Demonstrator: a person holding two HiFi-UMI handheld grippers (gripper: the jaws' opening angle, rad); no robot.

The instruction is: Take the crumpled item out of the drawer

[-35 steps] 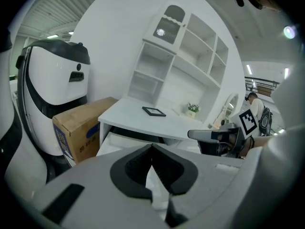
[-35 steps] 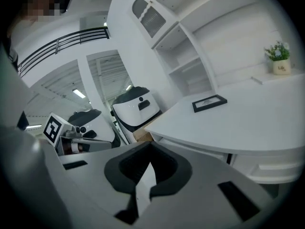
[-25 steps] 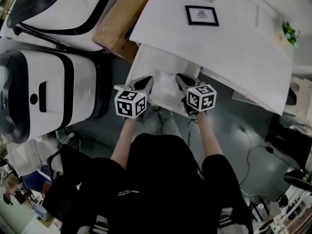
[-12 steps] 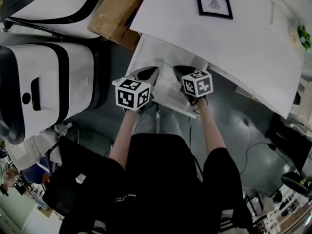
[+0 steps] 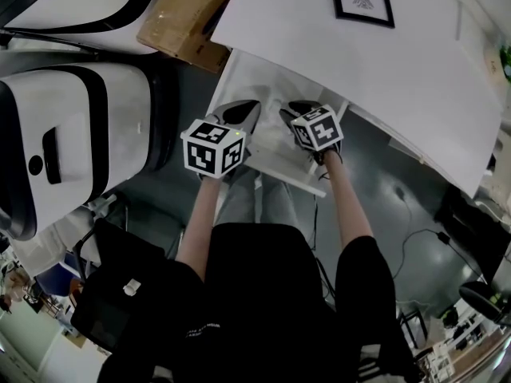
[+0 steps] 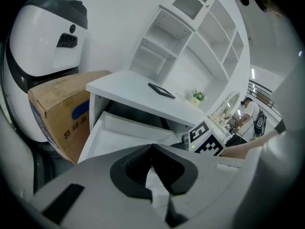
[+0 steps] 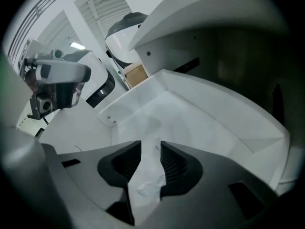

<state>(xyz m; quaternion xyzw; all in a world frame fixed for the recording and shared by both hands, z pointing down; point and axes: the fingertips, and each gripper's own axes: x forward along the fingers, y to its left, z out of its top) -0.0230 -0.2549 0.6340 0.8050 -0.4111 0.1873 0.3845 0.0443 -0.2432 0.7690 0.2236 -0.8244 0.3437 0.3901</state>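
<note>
A white drawer (image 5: 239,78) stands pulled out from under the white desk (image 5: 359,62), and both grippers reach over it. In the right gripper view, a crumpled, translucent white item (image 7: 147,185) lies on the drawer floor (image 7: 200,113), in the gap between the jaws. My right gripper (image 7: 151,147) is opening, and its pads stand clear of the item. My left gripper (image 6: 152,147) hangs over the drawer's near left part (image 6: 124,132) with its tips touching and nothing held. In the head view, the left gripper (image 5: 239,114) and the right gripper (image 5: 299,112) sit side by side.
A brown cardboard box (image 5: 180,18) and a large white machine with black bands (image 5: 64,134) stand left of the desk. A black picture frame (image 5: 363,2) lies on the desk top. Cables (image 5: 415,214) trail on the grey floor at right. A white shelf unit (image 6: 190,37) rises behind the desk.
Both grippers have shifted forward over the drawer, the right one reaching further in. The head view has swung slightly, so the desk and the drawer sit higher in the picture.
</note>
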